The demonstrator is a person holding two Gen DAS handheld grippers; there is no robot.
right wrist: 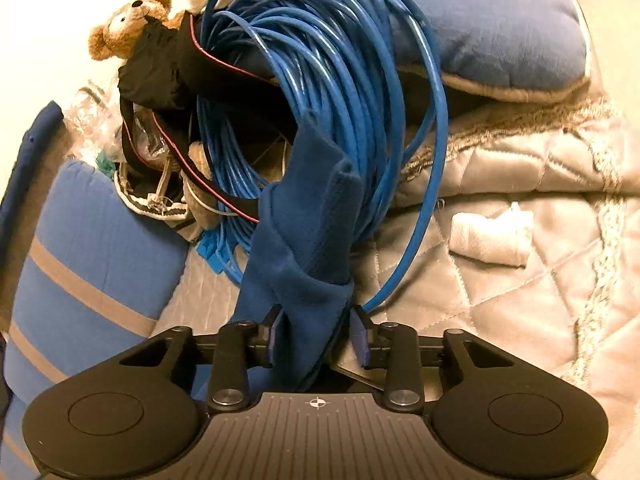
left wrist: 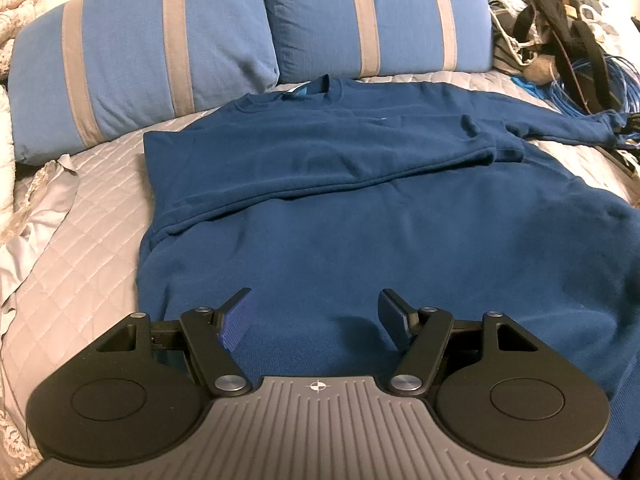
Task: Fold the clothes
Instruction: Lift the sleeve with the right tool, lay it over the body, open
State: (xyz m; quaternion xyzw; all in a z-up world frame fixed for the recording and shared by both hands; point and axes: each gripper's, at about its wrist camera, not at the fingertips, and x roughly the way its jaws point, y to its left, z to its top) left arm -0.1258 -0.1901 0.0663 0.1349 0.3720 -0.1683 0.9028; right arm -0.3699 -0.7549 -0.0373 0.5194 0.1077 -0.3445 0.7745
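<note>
Sweatshirt point(left wrist: 360, 208): dark blue, soft, limp fleece, spread on the bed point(left wrist: 92, 216), one sleeve folded across. We take hold at cuffs and hems (thick, grippy). Right hand-held gripper point(right wrist: 316, 334) clamps the far sleeve point(right wrist: 308, 240); left hand-held gripper point(left wrist: 316, 314) hovers apart.

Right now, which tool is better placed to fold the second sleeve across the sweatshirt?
Right. The right tool already has the dark blue fleece sleeve between its fingers, beside the coiled blue cable. The left tool hangs open and empty over the dark blue sweatshirt body, far from that sleeve.
</note>
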